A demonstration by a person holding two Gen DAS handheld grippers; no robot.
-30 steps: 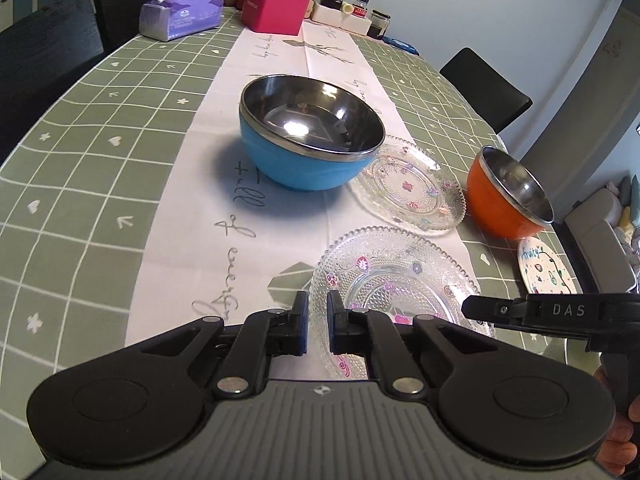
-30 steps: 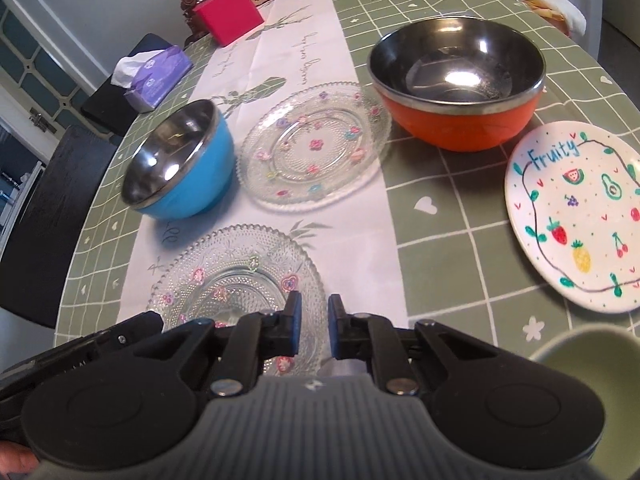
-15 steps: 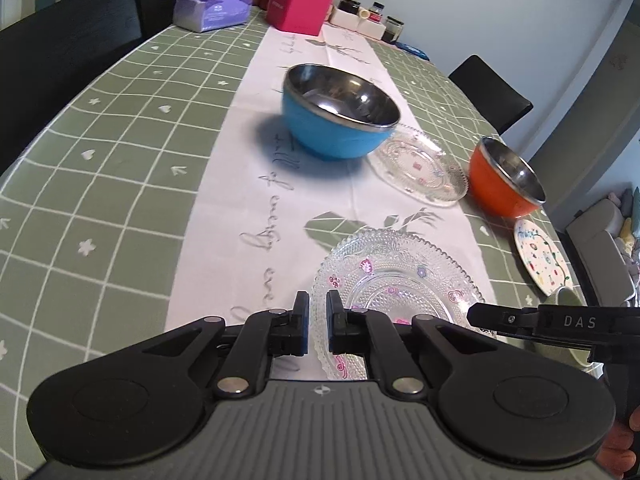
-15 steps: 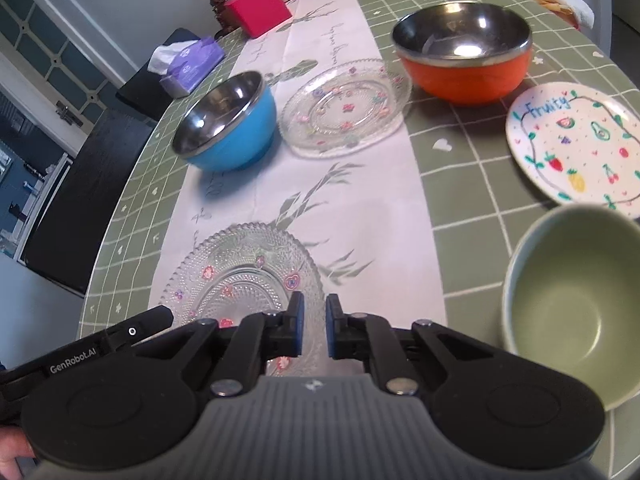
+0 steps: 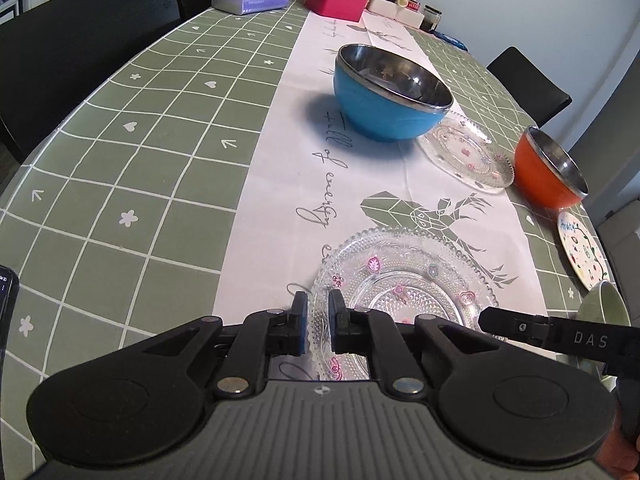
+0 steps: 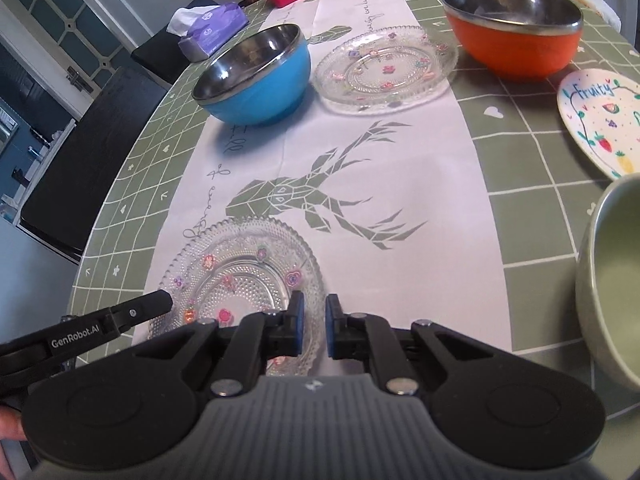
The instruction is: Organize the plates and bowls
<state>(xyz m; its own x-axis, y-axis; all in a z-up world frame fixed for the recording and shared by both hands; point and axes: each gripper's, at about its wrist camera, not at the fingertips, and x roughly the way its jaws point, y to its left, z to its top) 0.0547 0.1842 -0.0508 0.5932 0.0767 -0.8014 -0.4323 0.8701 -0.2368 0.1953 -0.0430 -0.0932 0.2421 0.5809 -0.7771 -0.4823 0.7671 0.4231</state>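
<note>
Grippers both closed and empty: left gripper (image 5: 318, 322) and right gripper (image 6: 311, 326) above near glass plate (image 5: 404, 292). Beyond: blue bowl (image 5: 390, 92), orange bowl (image 6: 514, 28).

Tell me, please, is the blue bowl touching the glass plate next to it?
Apart. In the right wrist view a strip of white runner shows between the blue bowl and the glass plate.
</note>
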